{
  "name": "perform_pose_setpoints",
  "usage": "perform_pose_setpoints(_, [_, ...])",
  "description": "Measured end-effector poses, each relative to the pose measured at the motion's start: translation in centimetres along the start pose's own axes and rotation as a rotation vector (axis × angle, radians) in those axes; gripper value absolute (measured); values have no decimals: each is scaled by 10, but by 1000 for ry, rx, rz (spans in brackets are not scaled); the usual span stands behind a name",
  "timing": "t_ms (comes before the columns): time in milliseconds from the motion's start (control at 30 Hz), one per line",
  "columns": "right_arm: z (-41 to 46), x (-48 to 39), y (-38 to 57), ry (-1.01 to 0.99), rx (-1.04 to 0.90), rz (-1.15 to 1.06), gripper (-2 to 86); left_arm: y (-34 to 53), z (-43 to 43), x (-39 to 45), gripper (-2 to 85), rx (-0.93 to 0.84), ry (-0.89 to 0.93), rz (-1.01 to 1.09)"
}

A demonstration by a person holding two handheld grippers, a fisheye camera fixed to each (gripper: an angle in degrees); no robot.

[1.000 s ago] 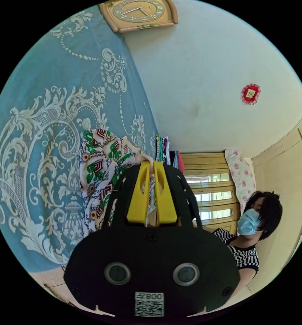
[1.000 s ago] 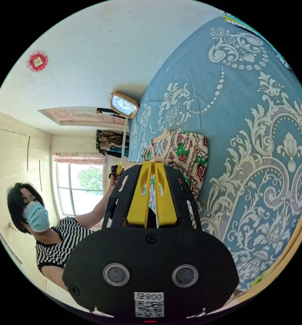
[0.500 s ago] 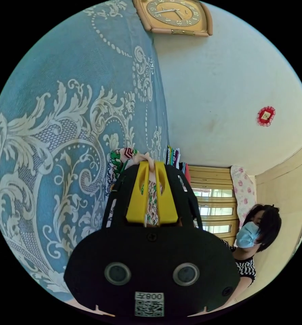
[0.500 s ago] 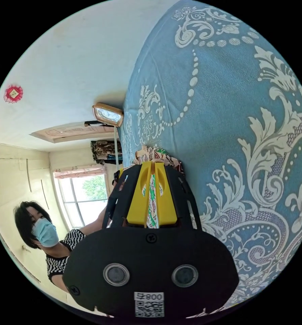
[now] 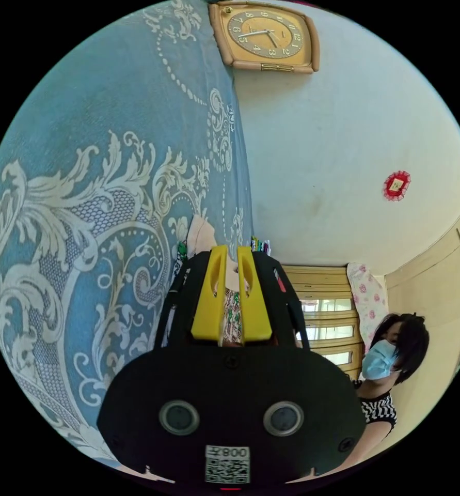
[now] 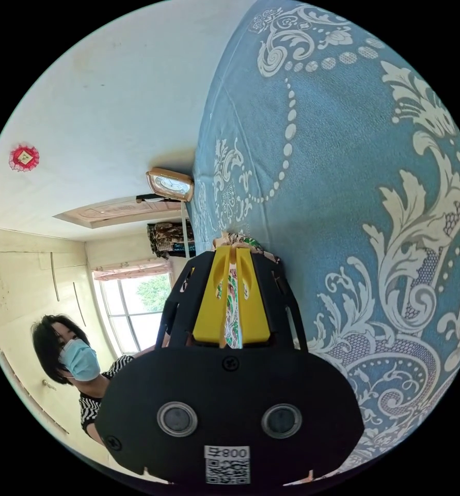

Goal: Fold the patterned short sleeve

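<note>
Yellow jaws of the left gripper (image 5: 232, 253) stand a little apart, a narrow gap between them, and the patterned shirt (image 5: 233, 316) shows in that gap; whether both jaws press on the cloth I cannot tell. A pale fold of the shirt pokes out just past the tips, against the blue bedspread (image 5: 85, 170) with its cream scrollwork. In the left gripper view a wall clock (image 5: 264, 35) hangs at the top, a red ornament (image 5: 396, 185) sits on the pale wall, and a person (image 5: 384, 372) in a striped top and face mask is at the lower right.

The right gripper (image 6: 232, 253) has its jaws nearly together, clamped on a strip of the shirt (image 6: 232, 310) that runs down between them. More of the shirt bunches at the tips, lying on the bedspread (image 6: 353, 155). The clock (image 6: 170, 184), a window (image 6: 137, 305) and the person (image 6: 80, 367) show in the right gripper view
</note>
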State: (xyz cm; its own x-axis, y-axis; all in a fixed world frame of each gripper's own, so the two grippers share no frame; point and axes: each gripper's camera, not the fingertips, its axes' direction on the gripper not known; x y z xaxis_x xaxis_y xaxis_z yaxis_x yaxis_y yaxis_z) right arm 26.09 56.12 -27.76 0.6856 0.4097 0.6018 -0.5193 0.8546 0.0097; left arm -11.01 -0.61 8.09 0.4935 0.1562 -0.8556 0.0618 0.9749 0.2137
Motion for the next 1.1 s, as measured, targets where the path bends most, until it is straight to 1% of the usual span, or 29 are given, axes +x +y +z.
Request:
perform_pose_setpoints(100, [2,3,-7,41,-14,25,26,-4,20,3,24,-56,-14,26])
perform_pose_setpoints(200, [0,7,-9,41,-15,54,36,-8,39,6,17,-97,-111,34])
perform_pose_setpoints(267, [-7,7,-7,43,24,53,45,-11,50,8,9,-106,-206,36])
perform_pose_setpoints(367, [-15,-4,4,78,84,-1,55,-11,57,12,5,-81,-222,50])
perform_pose_setpoints(433, [-9,-17,13,150,64,-65,54,-10,62,18,4,-59,-216,81])
perform_pose_setpoints(500, [12,-32,23,274,-10,-149,43,-9,70,23,3,-69,-223,105])
perform_pose_setpoints(600, [39,-33,25,409,-95,-174,23,-11,87,28,3,-107,-299,114])
perform_pose_setpoints(667, [47,-26,24,506,-97,-134,12,-13,95,32,2,-111,-336,131])
perform_pose_setpoints(700, [48,-21,25,508,-91,-132,8,-13,95,33,2,-101,-340,125])
perform_pose_setpoints(800, [38,-15,37,422,-34,-103,4,-8,97,43,2,-60,-356,123])
perform_pose_setpoints(967, [20,-18,84,417,-17,-133,2,34,83,61,3,-16,-251,166])
perform_pose_setpoints(1067, [7,-12,126,352,-3,-124,1,78,73,64,3,-8,-175,167])
perform_pose_setpoints(1100, [4,-10,144,332,1,-122,1,87,73,64,3,-19,-176,164])
